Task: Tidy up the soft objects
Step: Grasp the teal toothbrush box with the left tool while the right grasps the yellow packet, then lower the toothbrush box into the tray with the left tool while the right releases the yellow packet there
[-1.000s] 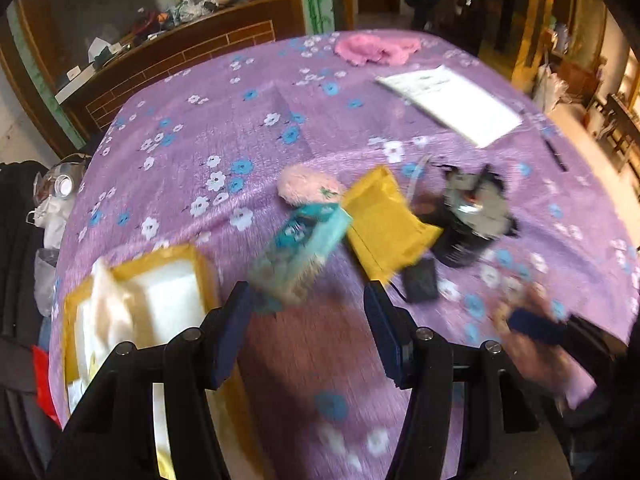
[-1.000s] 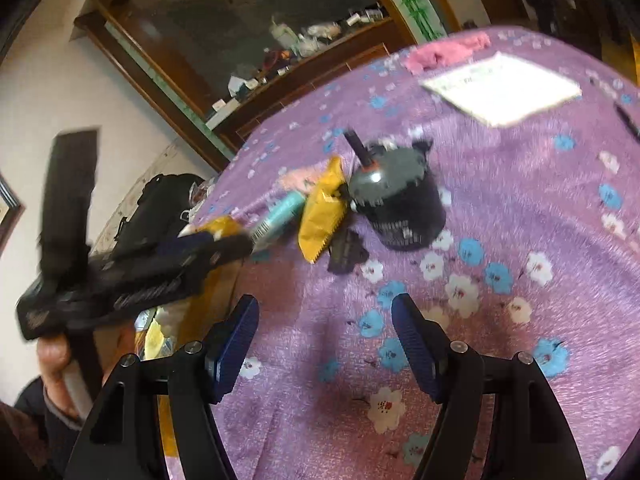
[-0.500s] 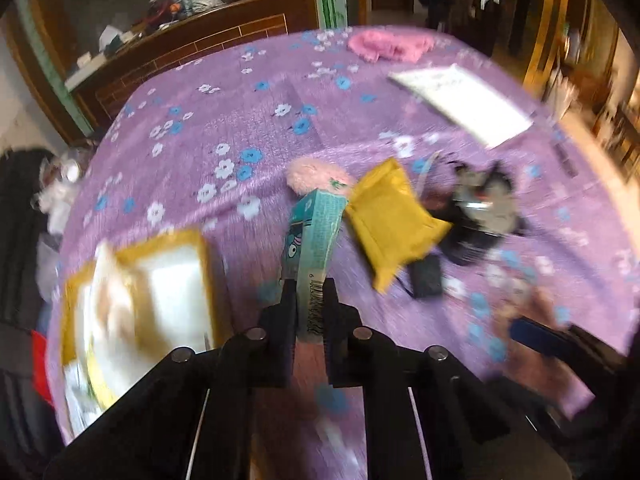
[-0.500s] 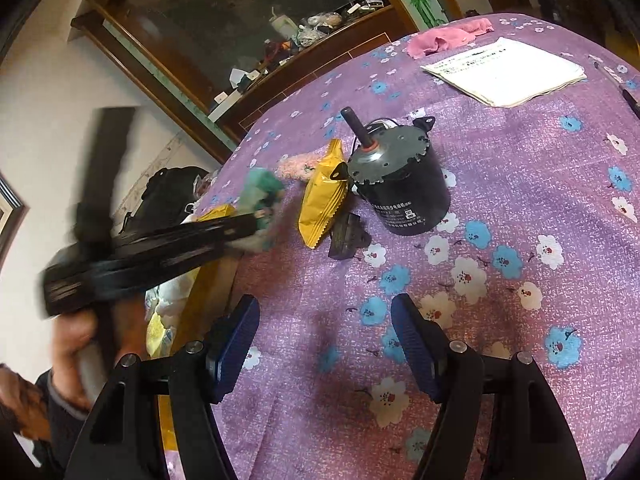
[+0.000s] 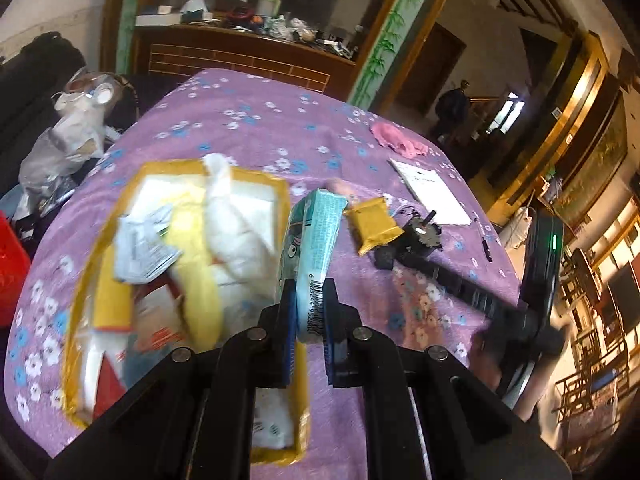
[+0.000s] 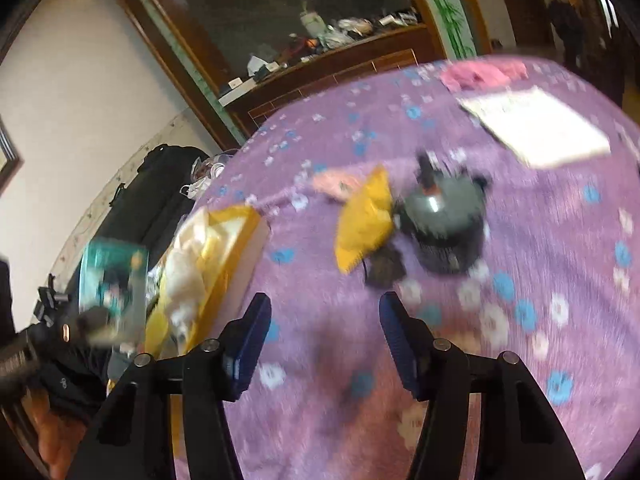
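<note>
one teal packet (image 5: pixel 316 236), one yellow pouch (image 5: pixel 374 222), one motor (image 5: pixel 420 240), perhaps two pink cloths (image 5: pixel 394 142).

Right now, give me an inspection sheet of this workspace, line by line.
Surface: purple flowered tablecloth covers the table.
Job's things: teal packet held upright beside the yellow box, which holds white bags and wrappers; yellow pouch and pink puff lie on the cloth.
Clutter: grey motor, small black block, white paper, pink cloth, pen.
Grippers: left gripper jaws clamped on the teal packet; right gripper jaws apart, nothing between them, have just been closing a little.
Cables: nothing seen.
Surroundings: wooden sideboard with odds and ends; a person stands in the far doorway.
</note>
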Demonstrator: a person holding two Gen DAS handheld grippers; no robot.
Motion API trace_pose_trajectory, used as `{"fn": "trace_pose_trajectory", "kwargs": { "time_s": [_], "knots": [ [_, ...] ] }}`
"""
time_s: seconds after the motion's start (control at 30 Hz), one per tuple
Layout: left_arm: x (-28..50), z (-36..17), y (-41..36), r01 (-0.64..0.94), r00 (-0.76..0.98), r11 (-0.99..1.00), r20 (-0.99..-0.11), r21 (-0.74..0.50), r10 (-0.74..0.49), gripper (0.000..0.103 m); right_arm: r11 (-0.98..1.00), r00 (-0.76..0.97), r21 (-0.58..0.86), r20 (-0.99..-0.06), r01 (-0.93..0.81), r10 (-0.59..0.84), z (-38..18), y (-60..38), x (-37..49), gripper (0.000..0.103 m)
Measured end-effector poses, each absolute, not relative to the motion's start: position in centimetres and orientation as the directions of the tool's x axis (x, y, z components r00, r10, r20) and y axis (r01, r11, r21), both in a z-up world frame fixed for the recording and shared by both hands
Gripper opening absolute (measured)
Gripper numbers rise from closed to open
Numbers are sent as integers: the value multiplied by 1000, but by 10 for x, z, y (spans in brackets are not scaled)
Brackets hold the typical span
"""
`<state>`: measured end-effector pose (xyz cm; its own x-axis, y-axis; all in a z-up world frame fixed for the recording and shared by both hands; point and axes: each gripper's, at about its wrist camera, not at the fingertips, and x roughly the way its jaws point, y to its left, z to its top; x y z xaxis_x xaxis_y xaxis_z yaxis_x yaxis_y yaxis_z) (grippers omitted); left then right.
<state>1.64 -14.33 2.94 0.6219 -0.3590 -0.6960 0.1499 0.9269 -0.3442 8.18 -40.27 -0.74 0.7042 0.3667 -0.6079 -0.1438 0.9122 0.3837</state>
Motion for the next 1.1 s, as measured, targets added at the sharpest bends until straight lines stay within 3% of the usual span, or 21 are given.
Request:
{"fn": "trace_pose_trajectory", "kwargs": {
  "time_s": [0.33,0.47,0.53,0.6,0.73,0.9,1.1],
  "knots": [
    [11,11,-110,104,618,915,-695,-390,-366,9,991,674,101,-726,-91,136,17,-356,166,64],
    [7,9,-104,100,619,912,-693,-398,-370,9,991,638,-122,-768,-56,-58,7,-322,197,63],
    [7,7,-102,97,618,911,-694,-401,-371,9,983,612,-176,-783,-55,-107,-1,-312,202,60],
    [7,6,-101,93,617,910,-694,-404,-371,9,974,601,-218,-786,-54,-143,-10,-304,209,50],
    [4,6,-98,86,617,911,-697,-402,-366,9,942,613,-334,-754,-46,-237,-22,-283,211,46],
    [-2,8,-97,79,621,914,-697,-399,-358,9,934,641,-355,-724,-33,-253,-29,-279,205,39],
    [-6,5,-96,68,616,914,-703,-401,-355,9,992,695,-125,-716,-32,-68,-6,-304,160,39]
  ]
}}
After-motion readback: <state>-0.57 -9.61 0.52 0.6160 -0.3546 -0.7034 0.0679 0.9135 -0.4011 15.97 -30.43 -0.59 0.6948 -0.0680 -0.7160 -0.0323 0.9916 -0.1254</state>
